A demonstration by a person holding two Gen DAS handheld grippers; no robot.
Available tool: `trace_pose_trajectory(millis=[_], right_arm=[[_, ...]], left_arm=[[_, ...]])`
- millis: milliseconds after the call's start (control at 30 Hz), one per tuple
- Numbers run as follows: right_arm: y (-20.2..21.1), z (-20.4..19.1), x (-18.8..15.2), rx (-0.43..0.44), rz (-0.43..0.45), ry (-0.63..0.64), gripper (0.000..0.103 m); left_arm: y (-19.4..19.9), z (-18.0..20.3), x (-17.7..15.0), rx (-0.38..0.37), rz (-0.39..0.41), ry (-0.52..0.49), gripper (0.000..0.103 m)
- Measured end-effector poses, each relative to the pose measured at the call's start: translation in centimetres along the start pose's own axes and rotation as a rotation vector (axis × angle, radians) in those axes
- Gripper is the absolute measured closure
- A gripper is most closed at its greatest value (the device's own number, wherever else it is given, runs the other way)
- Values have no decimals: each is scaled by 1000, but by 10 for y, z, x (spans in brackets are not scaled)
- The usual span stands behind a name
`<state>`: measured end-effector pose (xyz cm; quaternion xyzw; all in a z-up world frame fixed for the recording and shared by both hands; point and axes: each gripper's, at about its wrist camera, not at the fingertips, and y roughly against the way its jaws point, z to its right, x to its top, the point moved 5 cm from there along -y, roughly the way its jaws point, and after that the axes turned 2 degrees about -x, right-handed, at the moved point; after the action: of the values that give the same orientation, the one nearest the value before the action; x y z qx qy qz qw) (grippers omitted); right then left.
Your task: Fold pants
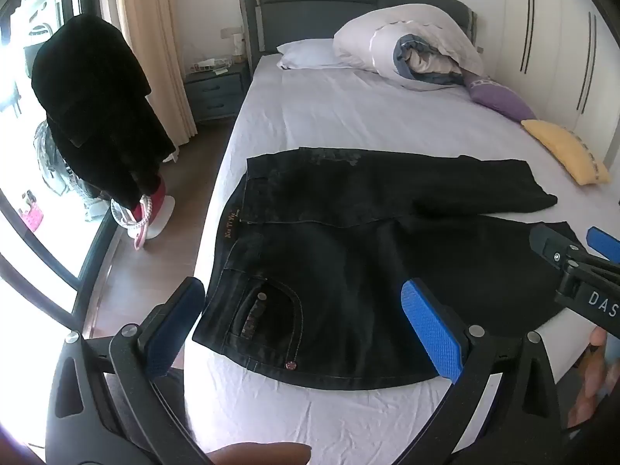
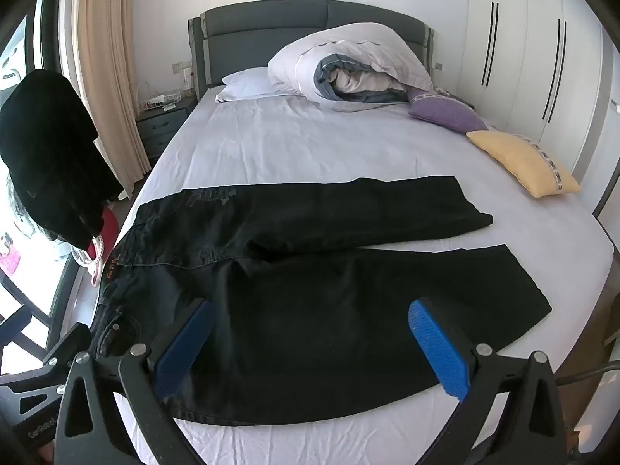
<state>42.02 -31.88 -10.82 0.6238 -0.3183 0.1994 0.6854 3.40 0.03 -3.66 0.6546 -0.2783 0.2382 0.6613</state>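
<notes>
A pair of black jeans [image 2: 310, 290] was seen laid flat across the near end of a bed [image 2: 290, 147], waistband [image 1: 232, 228] toward the window side and both legs running out to the other side, split in a shallow V. The far leg [image 2: 368, 209] lay slightly shorter and angled away; the near leg [image 2: 445, 290] reached almost to the mattress edge.

The left gripper [image 1: 306, 333] was held above the hip pocket [image 1: 267, 310] with its blue-padded fingers spread wide and nothing between them. The right gripper [image 2: 310, 348] was poised over the near thigh, likewise spread and empty — no cloth was touched by either.

The denim was judged fairly heavy and limp but with some body: seams and waistband would be stiffer and would give the surest purchase, while a pinch taken mid-panel would probably lift one layer only. The sheet beneath looked smooth, so dragging might shift the whole garment. A sensible hold was judged to be the near waistband corner with the left and the near hem [image 2: 527, 283] with the right — so that one leg could be carried over onto the other.
</notes>
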Motion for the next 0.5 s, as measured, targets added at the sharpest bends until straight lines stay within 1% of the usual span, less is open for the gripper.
trace_pose_trajectory(millis=[33, 500], right_arm=[[0, 0, 0, 4, -10, -3, 0], [1, -2, 1, -9, -4, 8, 0]], left_arm=[[0, 0, 0, -3, 0, 2, 0], [0, -2, -1, 1, 1, 1, 0]])
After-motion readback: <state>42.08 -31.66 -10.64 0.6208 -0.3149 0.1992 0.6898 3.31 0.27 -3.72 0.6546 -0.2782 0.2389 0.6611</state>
